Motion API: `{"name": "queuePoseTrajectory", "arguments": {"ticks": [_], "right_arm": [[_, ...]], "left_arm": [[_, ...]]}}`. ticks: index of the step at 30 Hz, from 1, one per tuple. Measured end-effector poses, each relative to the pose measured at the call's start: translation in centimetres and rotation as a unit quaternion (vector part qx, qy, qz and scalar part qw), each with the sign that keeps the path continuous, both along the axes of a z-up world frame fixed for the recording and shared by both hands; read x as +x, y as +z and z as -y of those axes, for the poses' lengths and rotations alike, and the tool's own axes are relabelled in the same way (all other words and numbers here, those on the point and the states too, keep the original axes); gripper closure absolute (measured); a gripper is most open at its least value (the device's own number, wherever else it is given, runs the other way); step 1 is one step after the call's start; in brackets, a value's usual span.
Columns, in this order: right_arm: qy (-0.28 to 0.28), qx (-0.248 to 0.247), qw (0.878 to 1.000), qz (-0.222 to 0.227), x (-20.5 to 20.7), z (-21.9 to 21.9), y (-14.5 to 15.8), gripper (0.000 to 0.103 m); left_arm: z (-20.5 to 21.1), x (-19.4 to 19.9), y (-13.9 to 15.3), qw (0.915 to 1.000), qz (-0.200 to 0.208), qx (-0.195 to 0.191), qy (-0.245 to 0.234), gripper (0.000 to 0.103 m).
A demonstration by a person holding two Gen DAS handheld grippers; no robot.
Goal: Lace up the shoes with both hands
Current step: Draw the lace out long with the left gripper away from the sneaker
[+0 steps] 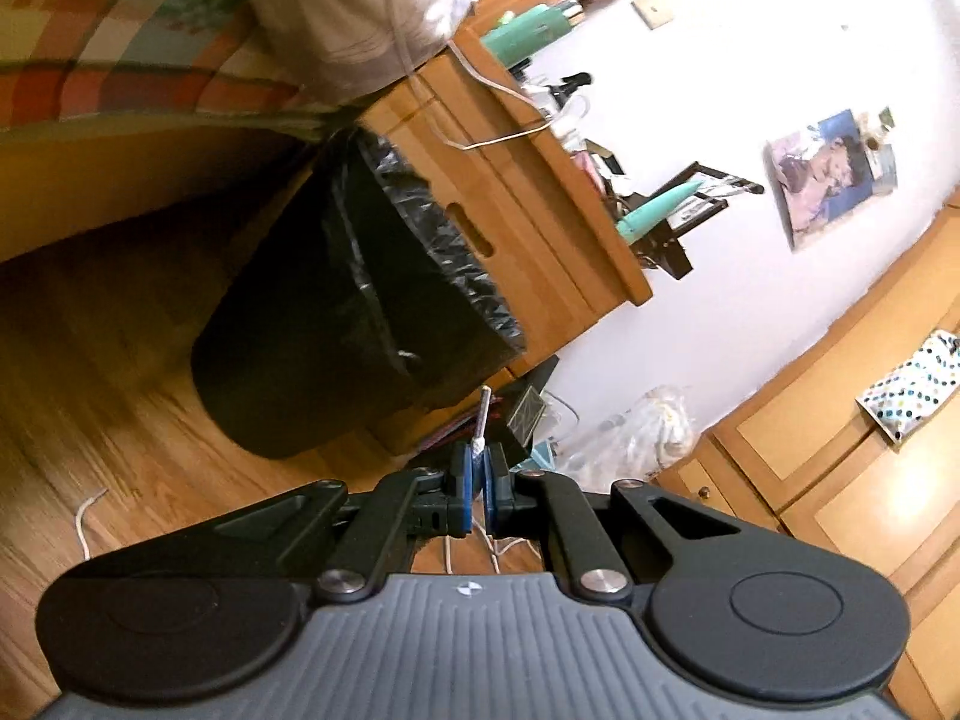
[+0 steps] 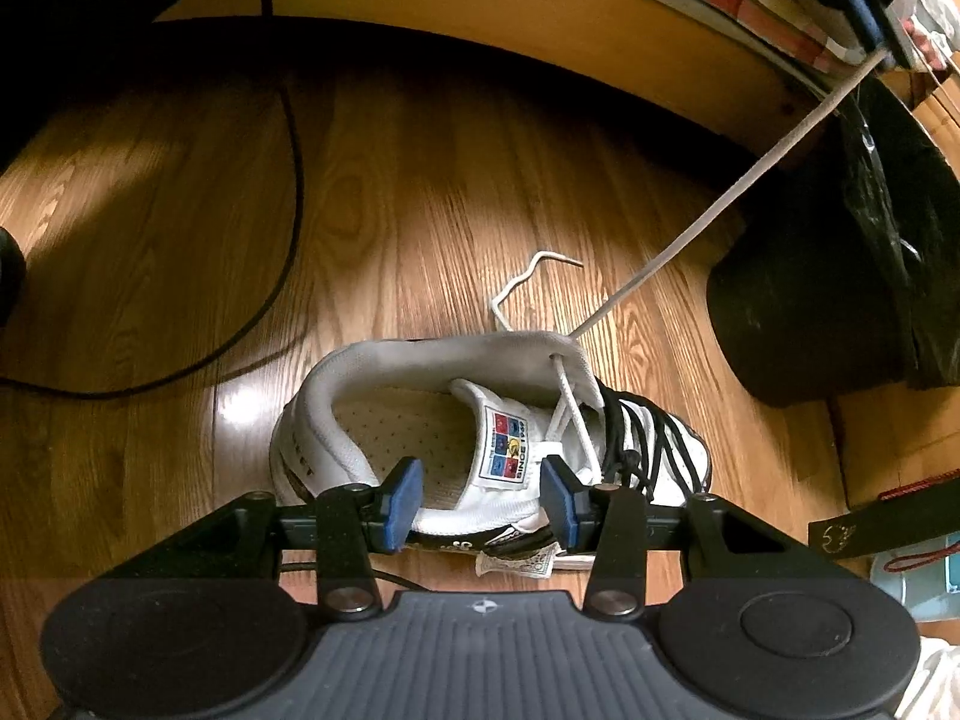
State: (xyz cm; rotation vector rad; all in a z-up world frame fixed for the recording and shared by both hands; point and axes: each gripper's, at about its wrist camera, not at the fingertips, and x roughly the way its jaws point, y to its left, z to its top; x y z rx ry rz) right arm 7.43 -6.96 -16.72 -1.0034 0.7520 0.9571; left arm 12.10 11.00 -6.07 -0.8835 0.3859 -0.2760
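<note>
Your left gripper (image 1: 478,483) is clenched on the white shoelace (image 2: 708,213) just below its aglet (image 1: 483,405), which sticks out past the blue pads (image 1: 465,483). From there the lace runs taut down to the top eyelet (image 2: 555,355) of the white sneaker (image 2: 420,420) on the wooden floor (image 2: 420,180). Your right gripper (image 2: 483,495) is released, jaws wide, straddling the tongue (image 2: 510,444) and collar without pinching anything. The other lace end (image 2: 528,276) lies loose on the floor behind the heel. With nothing pinning the shoe, a harder pull could probably drag or tip it; the short grip could also let the lace slip free. The black bin (image 1: 360,300) stands near.
</note>
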Motion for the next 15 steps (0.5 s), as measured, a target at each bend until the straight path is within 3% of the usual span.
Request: {"name": "queuePoseTrajectory", "arguments": {"ticks": [5, 15], "right_arm": [[-0.001, 0.002, 1.0, 0.0, 0.2, 0.0, -0.1, 0.054], [-0.003, 0.003, 1.0, -0.001, 0.2, 0.1, 0.0, 0.054]], "left_arm": [[0.8, -0.3, 1.3, 0.999, 0.026, 0.034, -0.01, 0.099], [-0.3, -0.5, 0.6, 0.9998, 0.014, 0.015, 0.008, 0.099]]}}
